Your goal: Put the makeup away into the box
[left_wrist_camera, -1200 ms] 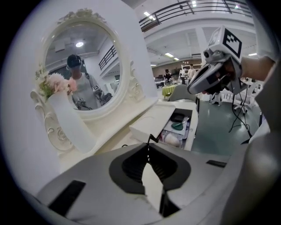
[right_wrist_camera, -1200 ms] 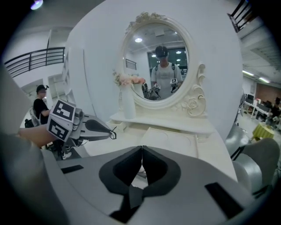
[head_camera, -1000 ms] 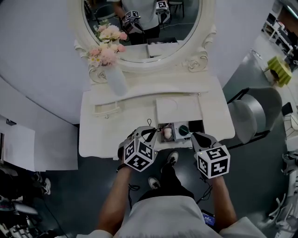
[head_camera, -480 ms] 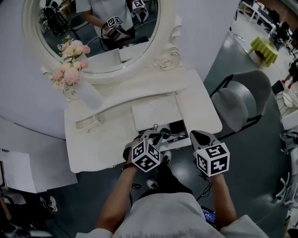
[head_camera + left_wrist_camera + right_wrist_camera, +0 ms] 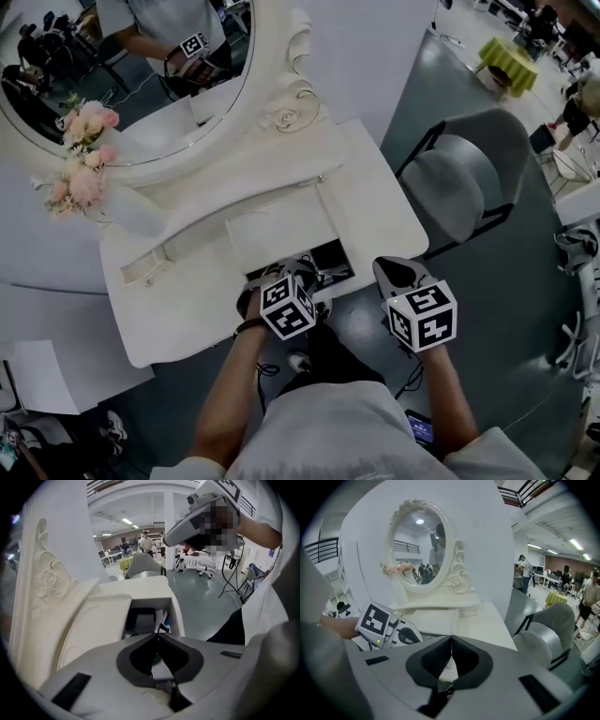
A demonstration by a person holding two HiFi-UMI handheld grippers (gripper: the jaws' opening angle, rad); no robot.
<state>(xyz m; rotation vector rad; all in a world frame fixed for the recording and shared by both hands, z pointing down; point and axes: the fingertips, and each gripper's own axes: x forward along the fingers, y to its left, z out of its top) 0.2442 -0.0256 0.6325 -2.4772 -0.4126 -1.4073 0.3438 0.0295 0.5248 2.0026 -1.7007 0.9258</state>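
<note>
Left gripper (image 5: pixel 157 634) points steeply down at the open box (image 5: pixel 151 602) sunk into the front edge of the dressing table (image 5: pixel 375 202). Its jaws are all but together, tips pinching what reads as a slim stick (image 5: pixel 163 619) of makeup that pokes out over the box. Right gripper (image 5: pixel 451 638) has its jaws pressed together on nothing. It hangs off the table's front edge, right of the box, above the floor (image 5: pixel 506 281)

Step in hand, by my read: dropping the stick in
- Get the tips down inside the white walls before you let go, not above the rim; a thin stick will likely roll or bounce off an edge
- In the left gripper view a dark case (image 5: pixel 141 618) fills the left part of the box, so aim for the strip to its right and lay the stick along that strip, not across it
- Part the jaws only a little, then lift straight out so you don't drag it back up
- The right gripper has no job here; it is best well clear of the box

Hard to make out:
- What kind of makeup the stick is
- Whether it is truly clamped or just lined up with something already lying in the box; the tips cover the contact
- Most of the box in the head view, where the left gripper's marker cube (image 5: pixel 288 307) and body hide it
- Whether more makeup waits outside the box; I can't tell from these views
</note>
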